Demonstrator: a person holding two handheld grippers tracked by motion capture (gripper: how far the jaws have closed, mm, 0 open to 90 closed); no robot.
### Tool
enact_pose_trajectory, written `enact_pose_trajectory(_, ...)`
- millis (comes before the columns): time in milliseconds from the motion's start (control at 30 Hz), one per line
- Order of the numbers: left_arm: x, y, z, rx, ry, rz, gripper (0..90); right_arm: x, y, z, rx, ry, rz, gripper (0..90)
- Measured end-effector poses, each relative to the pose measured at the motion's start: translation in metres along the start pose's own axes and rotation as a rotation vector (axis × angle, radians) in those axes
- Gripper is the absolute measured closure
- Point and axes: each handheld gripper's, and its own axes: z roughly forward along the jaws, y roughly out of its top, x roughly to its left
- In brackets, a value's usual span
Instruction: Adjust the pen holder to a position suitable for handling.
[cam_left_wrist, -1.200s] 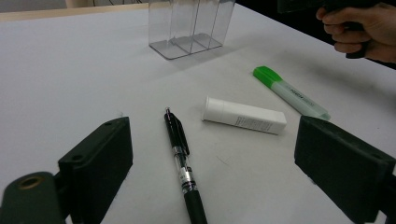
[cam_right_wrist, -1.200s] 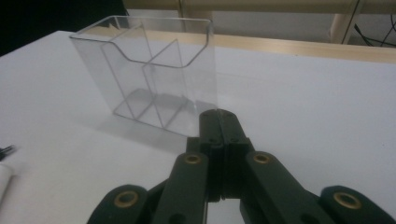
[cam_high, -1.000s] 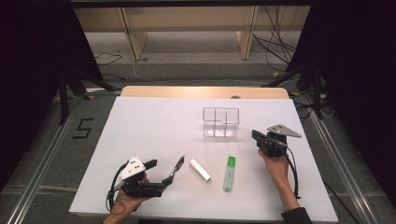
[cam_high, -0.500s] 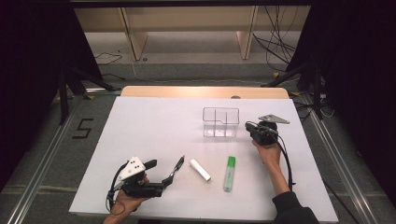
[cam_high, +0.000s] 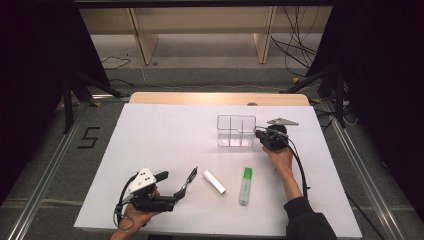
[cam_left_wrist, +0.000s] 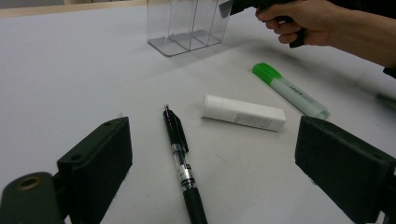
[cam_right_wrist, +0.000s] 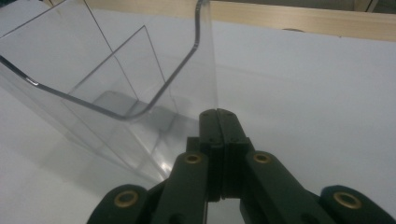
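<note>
While the right hand-held gripper (cam_right_wrist: 218, 114), jaws pressed together, noses against the clear divided organizer (cam_high: 236, 131) far right on the desk (cam_high: 165, 135), the left hand-held gripper (cam_left_wrist: 215, 154), spread over the black pen (cam_left_wrist: 180, 154), probably must close next.

A clear plastic organizer (cam_high: 236, 131) on a white table (cam_high: 165, 140) — beside it a green highlighter (cam_high: 245, 185), a white tube (cam_high: 214, 181), a black pen (cam_high: 186, 182) — black jaws throughout.
</note>
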Motion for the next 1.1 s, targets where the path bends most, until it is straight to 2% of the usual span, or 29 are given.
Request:
enact_pose_trajectory(100, 0.0, 0.0, 0.0, 0.002, 0.0, -0.001, 10.8, 0.003, 0.001, 0.001, 0.002, -0.022, 0.001, 90.0)
enact_pose_trajectory(367, 0.0, 0.0, 0.001, 0.007, 0.0, -0.001, 10.6, 0.015, 0.002, 0.007, 0.003, -0.005, -0.004, 90.0)
enact_pose_trajectory(667, 0.0, 0.0, 0.001, 0.008, -0.001, 0.004, 10.6, 0.034, 0.008, 0.019, 0.014, 0.016, -0.041, 90.0)
enact_pose_trajectory(1100, 0.0, 0.0, 0.001, 0.007, -0.002, 0.006, 10.7, 0.05, 0.014, 0.027, 0.028, 0.032, -0.079, 90.0)
